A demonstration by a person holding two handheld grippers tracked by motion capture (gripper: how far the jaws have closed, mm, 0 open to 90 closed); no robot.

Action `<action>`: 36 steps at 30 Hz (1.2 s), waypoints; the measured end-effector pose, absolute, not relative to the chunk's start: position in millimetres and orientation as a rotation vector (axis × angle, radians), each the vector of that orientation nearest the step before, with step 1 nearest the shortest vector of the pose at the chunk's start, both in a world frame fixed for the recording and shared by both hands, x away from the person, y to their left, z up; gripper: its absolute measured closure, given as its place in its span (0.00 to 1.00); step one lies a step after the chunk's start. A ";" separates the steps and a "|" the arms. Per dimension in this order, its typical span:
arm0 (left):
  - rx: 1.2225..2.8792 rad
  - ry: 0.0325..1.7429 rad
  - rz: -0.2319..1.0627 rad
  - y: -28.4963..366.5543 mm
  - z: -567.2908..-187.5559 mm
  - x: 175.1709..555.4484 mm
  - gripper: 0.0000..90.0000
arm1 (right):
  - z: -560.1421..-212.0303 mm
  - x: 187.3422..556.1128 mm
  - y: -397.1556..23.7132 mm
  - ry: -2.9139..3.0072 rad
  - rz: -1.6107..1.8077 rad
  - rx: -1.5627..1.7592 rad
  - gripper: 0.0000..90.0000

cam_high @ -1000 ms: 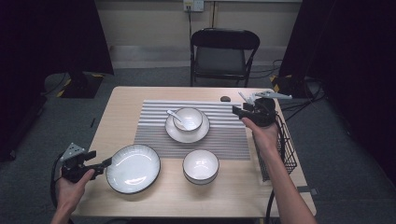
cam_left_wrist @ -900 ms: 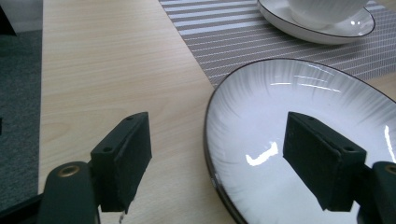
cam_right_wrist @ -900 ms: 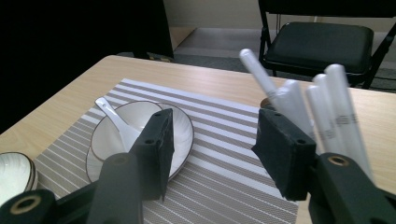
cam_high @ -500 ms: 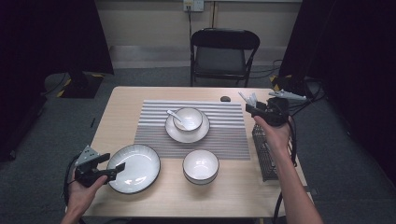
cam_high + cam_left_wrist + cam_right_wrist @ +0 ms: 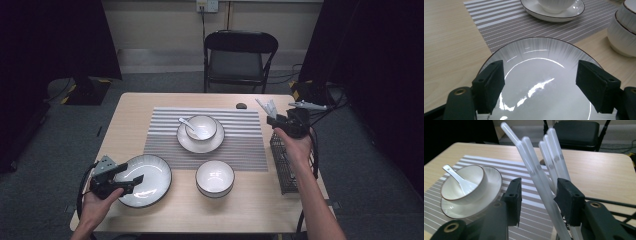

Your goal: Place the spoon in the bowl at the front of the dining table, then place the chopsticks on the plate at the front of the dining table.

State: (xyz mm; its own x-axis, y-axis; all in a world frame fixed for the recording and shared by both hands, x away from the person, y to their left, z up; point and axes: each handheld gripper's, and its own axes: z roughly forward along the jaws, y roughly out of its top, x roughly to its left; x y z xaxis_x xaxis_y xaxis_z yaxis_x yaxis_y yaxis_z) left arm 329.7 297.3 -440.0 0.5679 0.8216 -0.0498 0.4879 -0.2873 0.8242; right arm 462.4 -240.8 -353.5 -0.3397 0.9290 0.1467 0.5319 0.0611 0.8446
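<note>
Nearest the person, the left tongs point(image 5: 131, 178) have moved in from the tabletop's point(image 5: 130, 112) left edge and now hang over the near-left rim of the plate point(image 5: 150, 180); in the left gripper view their jaws stand wide apart with the plate's point(image 5: 541, 75) glossy face between them, not pinched. That reads as a grasp being lined up, not yet made. Farther off on the right, the right tongs point(image 5: 274, 120) have shifted out over the wire basket point(image 5: 285, 172) at the tabletop's right edge, and their jaws have just been closing around the bundle of white chopsticks point(image 5: 544, 160) standing there; the sticks lie between the pads, but whether the pads already press on them I cannot tell. The bowls point(image 5: 215, 177) on the striped mat point(image 5: 245, 145) sit untouched.
</note>
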 end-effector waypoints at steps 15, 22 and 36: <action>2.000 0.976 0.481 267.9 -436.4 341.4 0.25 | -356.9 460.3 -242.9 1.951 1.193 1.444 0.73; 1.983 0.967 0.444 255.3 -431.1 353.1 0.25 | -358.5 460.7 -248.6 1.963 1.217 1.445 0.79; 1.929 0.950 0.437 236.4 -418.7 369.5 0.26 | -361.6 454.7 -254.7 2.006 1.228 1.400 0.83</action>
State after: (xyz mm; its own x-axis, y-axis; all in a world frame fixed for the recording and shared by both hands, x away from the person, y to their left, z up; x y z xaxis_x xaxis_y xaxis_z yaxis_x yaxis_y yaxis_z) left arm 369.5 236.4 -418.7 0.6404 0.7645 -0.0744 0.4409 -0.2866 0.8506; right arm 454.7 -254.7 -361.6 -0.4166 0.8963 0.1519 0.5430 0.1114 0.8323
